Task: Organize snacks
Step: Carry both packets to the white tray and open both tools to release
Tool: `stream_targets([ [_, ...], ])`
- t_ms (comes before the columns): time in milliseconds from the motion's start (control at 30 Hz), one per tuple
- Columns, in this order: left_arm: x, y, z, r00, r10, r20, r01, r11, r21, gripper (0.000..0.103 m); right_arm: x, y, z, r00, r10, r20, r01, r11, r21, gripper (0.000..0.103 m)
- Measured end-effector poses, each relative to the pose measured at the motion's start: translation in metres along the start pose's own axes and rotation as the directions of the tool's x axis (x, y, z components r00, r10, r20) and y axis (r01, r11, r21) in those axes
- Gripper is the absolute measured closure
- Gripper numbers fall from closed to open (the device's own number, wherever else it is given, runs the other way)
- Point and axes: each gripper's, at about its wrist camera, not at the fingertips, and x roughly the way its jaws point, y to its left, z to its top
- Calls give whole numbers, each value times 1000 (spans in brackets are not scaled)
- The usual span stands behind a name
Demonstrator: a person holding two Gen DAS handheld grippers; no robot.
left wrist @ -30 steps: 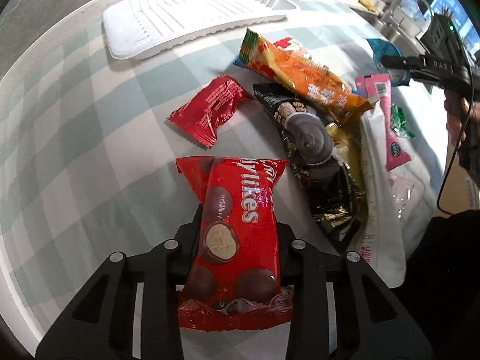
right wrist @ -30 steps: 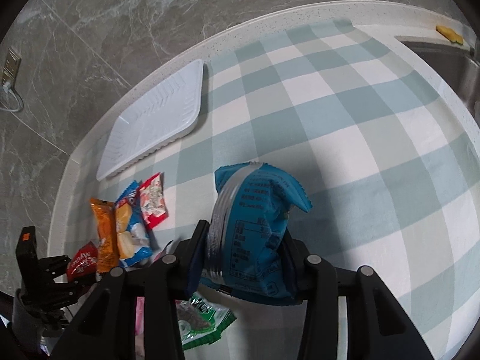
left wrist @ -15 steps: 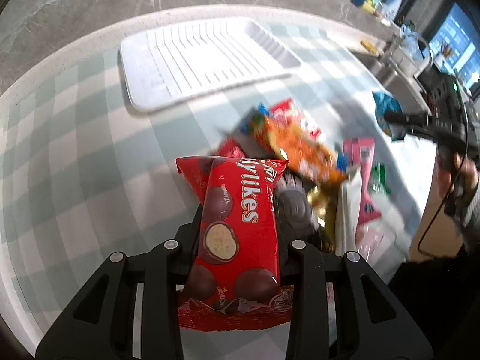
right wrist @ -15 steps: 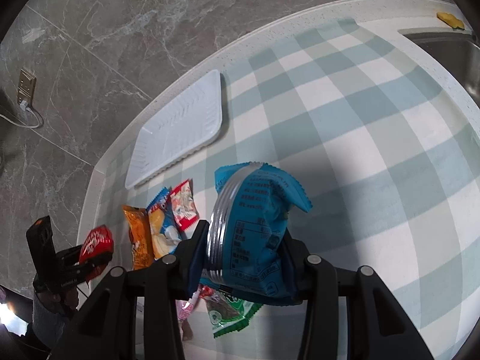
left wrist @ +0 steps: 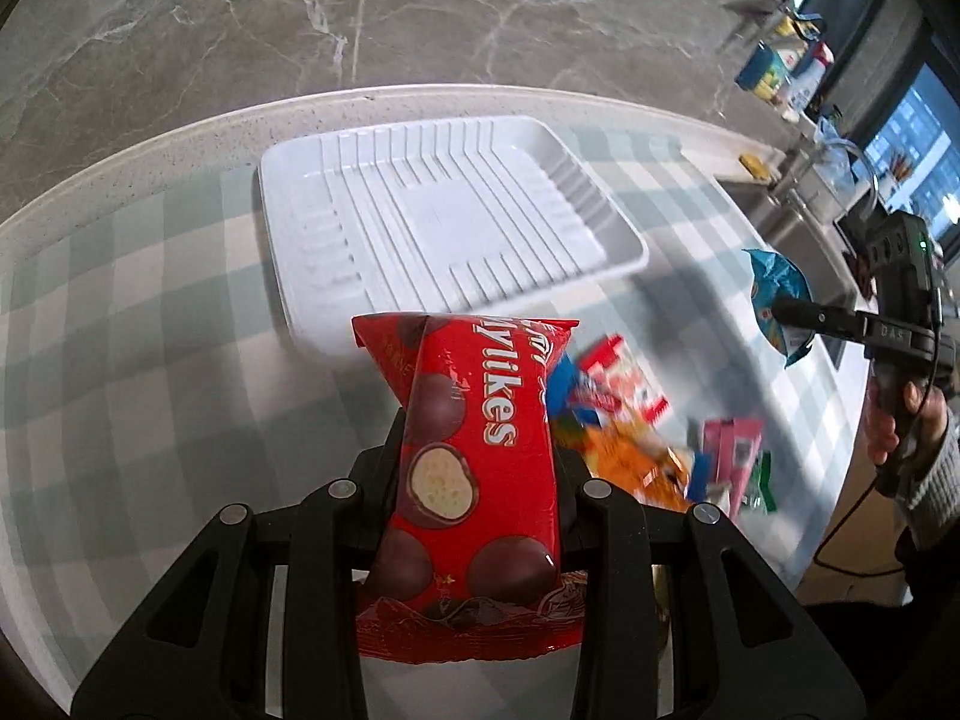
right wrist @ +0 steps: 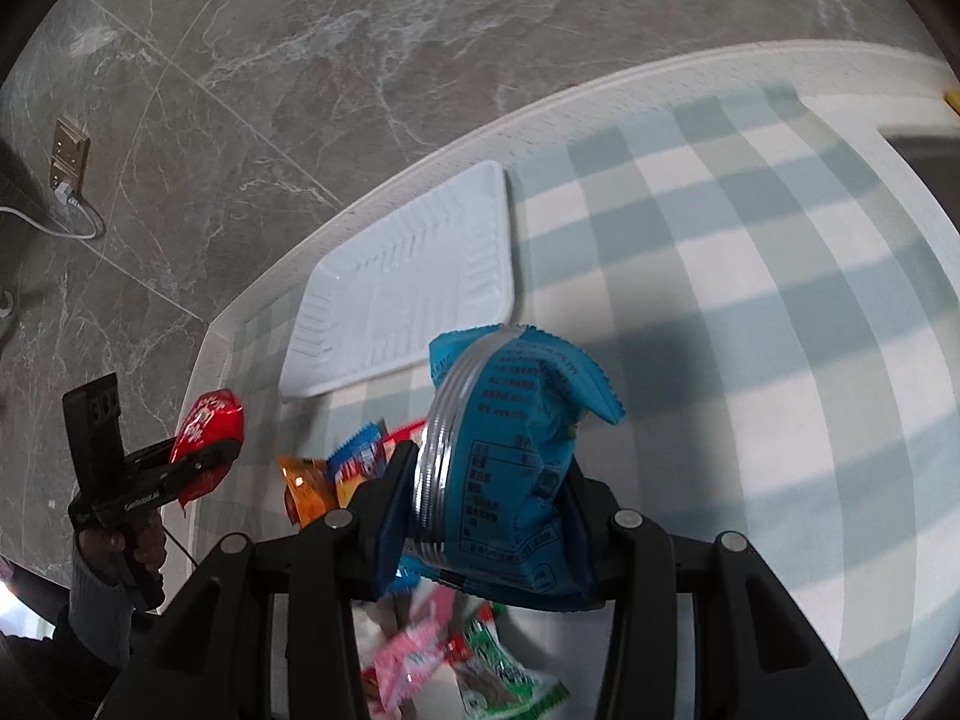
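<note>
My left gripper (left wrist: 477, 468) is shut on a red chocolate-ball snack bag (left wrist: 480, 456), held up above the checked tablecloth just short of the white ribbed tray (left wrist: 438, 222). My right gripper (right wrist: 489, 492) is shut on a blue snack bag (right wrist: 510, 450), lifted over the cloth to the right of the same tray (right wrist: 414, 282). Each gripper shows in the other's view: the right one (left wrist: 792, 315) with the blue bag (left wrist: 777, 294), the left one (right wrist: 204, 450) with the red bag (right wrist: 207, 423). The tray holds nothing.
A pile of loose snack packets (left wrist: 636, 420) lies on the cloth below both grippers, orange, blue, red, pink and green ones (right wrist: 432, 654). A marble wall (right wrist: 360, 60) runs behind the counter edge. A sink (left wrist: 780, 210) and bottles sit at the far right.
Both grippers have risen from the pile with their bags. The left one swung toward the tray, which now fills the view's middle; the right view now shows more wall.
</note>
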Motion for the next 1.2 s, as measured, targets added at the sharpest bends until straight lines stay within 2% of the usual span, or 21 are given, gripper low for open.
stream_targets([
  [400,35,34,66,1000,15,16,-14,999,-47,71,47,34,70,999,-9,-52,1,990,-139,57],
  [667,62,52,99,999,30,12,-29,998,-60,71,92,49,109,994,-57,-90,36,974,-222,57],
  [867,82,61,112,999,52,12,-51,997,-66,71,127,55,126,989,-86,-120,53,965,-259,57],
  [1000,95,65,120,997,78,8,-77,995,-66,70,146,57,131,985,-106,-138,64,957,-281,57],
  [1200,110,66,122,997,80,0,-80,993,-85,70,169,60,133,977,-161,-138,108,938,-329,56],
])
